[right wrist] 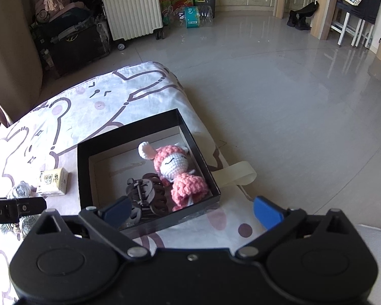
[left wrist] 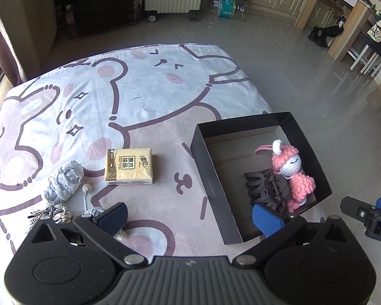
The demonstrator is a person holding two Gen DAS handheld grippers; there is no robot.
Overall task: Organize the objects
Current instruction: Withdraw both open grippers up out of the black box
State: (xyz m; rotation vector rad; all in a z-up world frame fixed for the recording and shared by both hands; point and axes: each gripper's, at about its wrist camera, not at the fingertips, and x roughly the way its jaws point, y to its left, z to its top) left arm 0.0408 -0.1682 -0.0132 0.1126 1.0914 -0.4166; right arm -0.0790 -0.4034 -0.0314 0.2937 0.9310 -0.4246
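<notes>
A black open box stands on the cartoon-print cloth. Inside lie a pink crocheted doll and a dark hair claw. Left of the box sit a yellow tissue pack, a grey-blue knitted piece and a striped scrunchie. My left gripper is open above the cloth near the box's left wall, nothing between its fingers. My right gripper hangs open over the box's near edge, holding nothing.
The cloth-covered table ends at a grey tiled floor on the right. A cream strap hangs off the table edge beside the box. A white suitcase, cartons and dark bags stand at the back.
</notes>
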